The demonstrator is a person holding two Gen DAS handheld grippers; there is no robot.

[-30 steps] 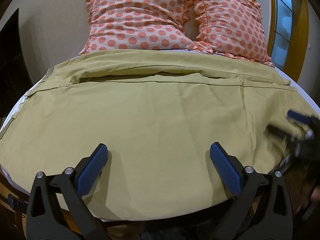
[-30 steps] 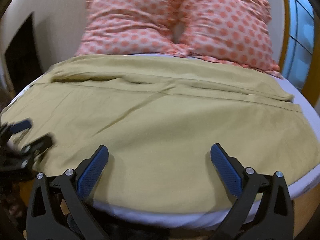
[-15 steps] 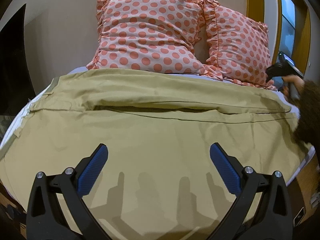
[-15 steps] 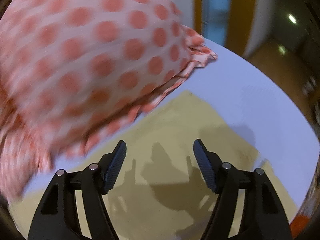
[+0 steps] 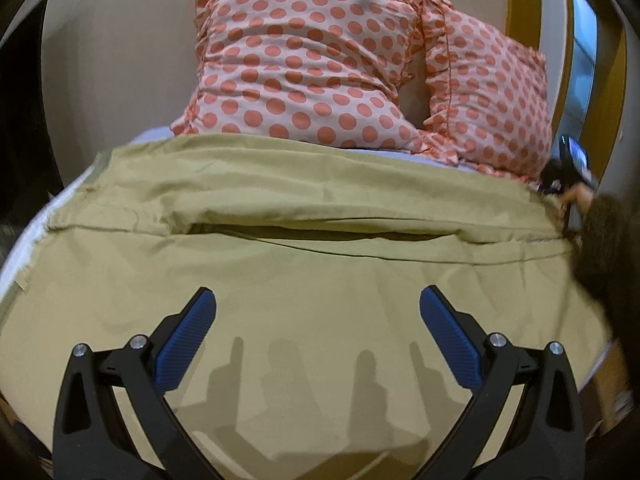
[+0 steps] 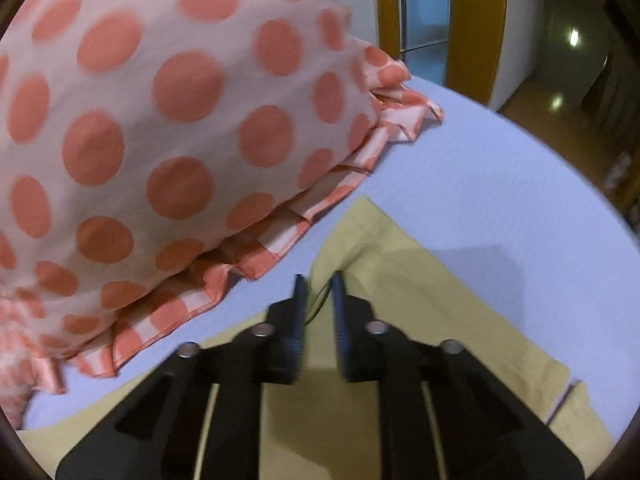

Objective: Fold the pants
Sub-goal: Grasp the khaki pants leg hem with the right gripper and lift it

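Olive-tan pants point(image 5: 312, 280) lie spread flat across the bed, with a long seam and fold running left to right. My left gripper point(image 5: 318, 320) is open and empty, hovering low over the near part of the pants. My right gripper point(image 6: 319, 292) is shut on the far right corner of the pants point(image 6: 400, 280), close beside a pillow; the fabric bunches between its pads. It also shows in the left wrist view point(image 5: 570, 184) at the pants' far right edge, held by a hand in a dark sleeve.
Two pink pillows with orange dots point(image 5: 304, 68) point(image 5: 492, 108) stand against the wall behind the pants. A pale lilac sheet point(image 6: 500, 184) covers the bed. A yellow-framed window point(image 6: 424, 12) and a wooden floor lie to the right.
My right gripper has closed from open onto the pants' far right corner. My left gripper has moved forward and lower over the pants, still open.
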